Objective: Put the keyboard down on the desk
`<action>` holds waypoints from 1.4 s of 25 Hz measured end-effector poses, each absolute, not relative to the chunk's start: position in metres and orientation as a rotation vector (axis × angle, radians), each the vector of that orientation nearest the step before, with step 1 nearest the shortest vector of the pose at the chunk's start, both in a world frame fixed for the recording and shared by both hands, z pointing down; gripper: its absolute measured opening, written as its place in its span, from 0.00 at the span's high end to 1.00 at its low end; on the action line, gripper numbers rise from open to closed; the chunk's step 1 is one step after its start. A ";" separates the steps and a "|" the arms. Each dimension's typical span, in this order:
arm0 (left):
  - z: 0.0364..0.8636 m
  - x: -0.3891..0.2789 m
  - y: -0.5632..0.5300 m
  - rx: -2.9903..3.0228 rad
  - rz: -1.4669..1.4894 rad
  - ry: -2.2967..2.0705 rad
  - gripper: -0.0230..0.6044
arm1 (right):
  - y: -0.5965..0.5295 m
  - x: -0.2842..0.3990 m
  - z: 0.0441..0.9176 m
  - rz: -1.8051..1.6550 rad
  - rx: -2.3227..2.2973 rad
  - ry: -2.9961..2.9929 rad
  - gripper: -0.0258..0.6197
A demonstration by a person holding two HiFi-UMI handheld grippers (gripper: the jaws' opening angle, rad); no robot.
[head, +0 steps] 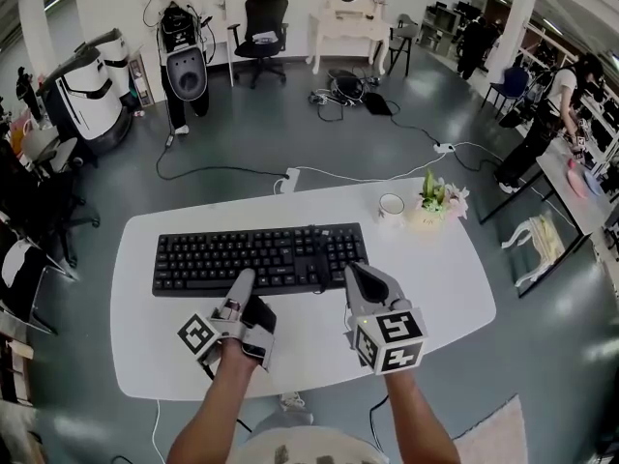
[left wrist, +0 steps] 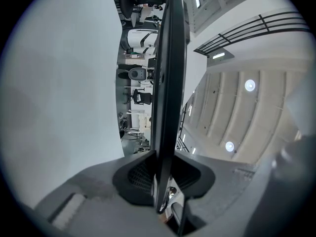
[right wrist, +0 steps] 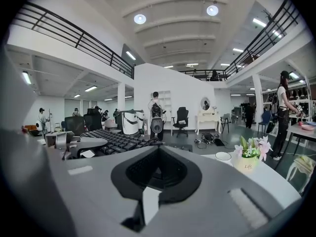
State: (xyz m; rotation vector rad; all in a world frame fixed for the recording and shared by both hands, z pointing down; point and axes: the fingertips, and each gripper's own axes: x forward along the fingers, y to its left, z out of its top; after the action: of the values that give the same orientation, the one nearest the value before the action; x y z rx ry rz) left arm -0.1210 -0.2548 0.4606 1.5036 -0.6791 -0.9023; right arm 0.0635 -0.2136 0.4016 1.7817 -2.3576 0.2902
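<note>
A black keyboard (head: 261, 257) stretches across the middle of the white desk (head: 435, 278). My left gripper (head: 242, 280) is shut on its near edge, left of centre. In the left gripper view the keyboard (left wrist: 168, 83) runs edge-on between the jaws of that gripper (left wrist: 163, 181). A strip of room shows between it and the desktop (left wrist: 59, 83), so it seems held slightly off the surface. My right gripper (head: 354, 271) sits by the keyboard's near right corner, shut and empty. In the right gripper view the keyboard (right wrist: 116, 141) lies to the left of the right gripper (right wrist: 157, 169).
A white mug (head: 391, 205) and a small flower pot (head: 432, 204) stand at the desk's far right. Beyond the desk, cables lie on the grey floor, an office chair (head: 263, 22) stands further back, and people stand around the room.
</note>
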 end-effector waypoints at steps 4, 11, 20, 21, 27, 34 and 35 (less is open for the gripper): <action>0.465 -0.124 -0.272 1.497 -0.897 -0.672 0.82 | -0.233 0.060 0.403 0.296 1.786 -2.346 0.96; 0.472 -0.129 -0.292 1.480 -0.904 -0.663 0.82 | -0.252 0.056 0.402 0.277 1.792 -2.328 0.96; 0.468 -0.120 -0.293 1.502 -0.895 -0.687 0.82 | -0.259 0.070 0.401 0.288 1.784 -2.362 0.96; 0.468 -0.117 -0.293 1.506 -0.900 -0.697 0.82 | -0.261 0.073 0.402 0.287 1.773 -2.377 0.96; 0.466 -0.093 -0.294 1.507 -0.949 -0.762 0.82 | -0.280 0.098 0.405 0.310 1.671 -2.462 0.96; 0.469 -0.063 -0.296 1.507 -0.980 -0.810 0.82 | -0.294 0.117 0.415 0.344 1.532 -2.520 0.96; 0.471 -0.061 -0.296 1.506 -0.983 -0.809 0.82 | -0.295 0.119 0.416 0.343 1.522 -2.522 0.96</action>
State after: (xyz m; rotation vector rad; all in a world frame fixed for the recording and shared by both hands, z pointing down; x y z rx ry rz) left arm -0.0608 -0.2964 0.4705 1.5063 -0.8095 -0.9828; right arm 0.1189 -0.2953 0.4160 1.5219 -2.5221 0.3427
